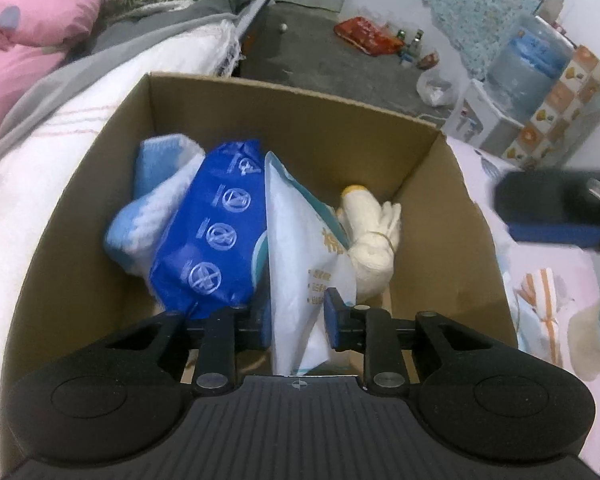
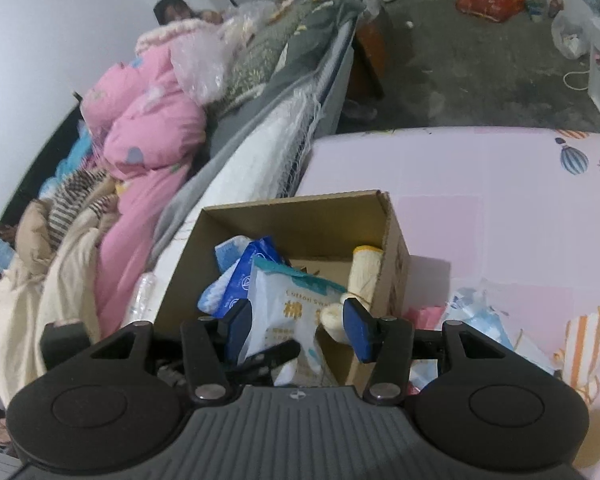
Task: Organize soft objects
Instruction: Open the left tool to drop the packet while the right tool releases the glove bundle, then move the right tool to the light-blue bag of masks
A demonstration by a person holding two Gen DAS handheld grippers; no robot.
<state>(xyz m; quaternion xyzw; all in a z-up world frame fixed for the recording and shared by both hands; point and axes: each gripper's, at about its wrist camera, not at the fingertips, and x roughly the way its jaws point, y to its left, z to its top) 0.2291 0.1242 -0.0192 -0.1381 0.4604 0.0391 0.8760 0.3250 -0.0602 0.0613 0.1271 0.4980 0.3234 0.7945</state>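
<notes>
Inside cardboard box (image 1: 80, 216), upright white cotton-swab pack (image 1: 300, 256)

Legible print sits on two packs in the cardboard box (image 2: 396, 240). White cotton swab pack (image 2: 288, 304): teal-topped face reads "Cotton Sw…" — remainder cut off; below it, large orange Chinese characters, the first being 棉. Small orange lines lower down are too blurred to read. Blue pack (image 1: 216, 228): a column of white circular crossed-out symbols — no readable words.

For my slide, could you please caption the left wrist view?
Left gripper pinches a white pack inside the cardboard box.
</notes>
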